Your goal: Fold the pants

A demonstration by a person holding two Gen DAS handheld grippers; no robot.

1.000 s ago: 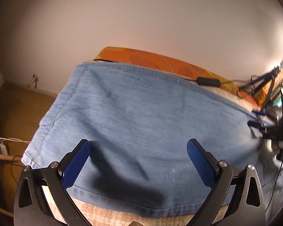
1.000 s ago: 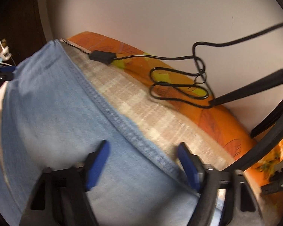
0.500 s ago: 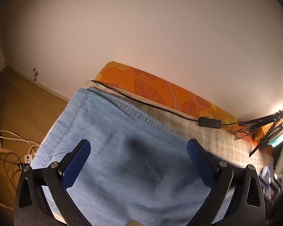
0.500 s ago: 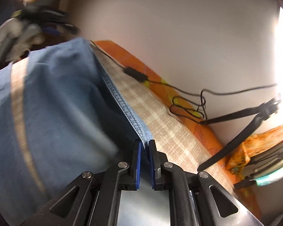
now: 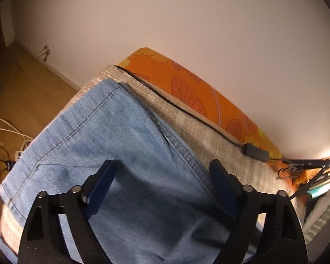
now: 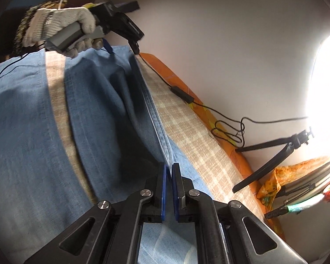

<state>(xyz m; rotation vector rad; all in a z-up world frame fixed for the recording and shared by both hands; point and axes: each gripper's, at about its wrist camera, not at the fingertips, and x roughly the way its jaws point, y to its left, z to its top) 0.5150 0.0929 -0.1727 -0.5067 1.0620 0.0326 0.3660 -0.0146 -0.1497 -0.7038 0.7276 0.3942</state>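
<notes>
Light blue denim pants (image 5: pixel 112 145) lie across a beige checked surface (image 5: pixel 226 151). My left gripper (image 5: pixel 162 176) is open above the leg near its hem, its blue pads on either side of the outer seam. It also shows in the right wrist view (image 6: pixel 121 50), held by a gloved hand at the far end of the pants (image 6: pixel 28 145). My right gripper (image 6: pixel 169 173) is shut on the seam edge of the upper leg, lifting it into a ridge.
An orange leaf-patterned cover (image 5: pixel 200 92) runs along the white wall. A black cable with an inline box (image 5: pixel 255 151) lies on the surface; it also shows in the right wrist view (image 6: pixel 182 93). A black tripod (image 6: pixel 272 154) and a bright lamp stand at right. Cables lie on the wooden floor (image 5: pixel 8 132).
My right gripper has shut on the seam edge and lifted it. My left gripper has risen and shifted toward the leg's hem and far seam, staying open.
</notes>
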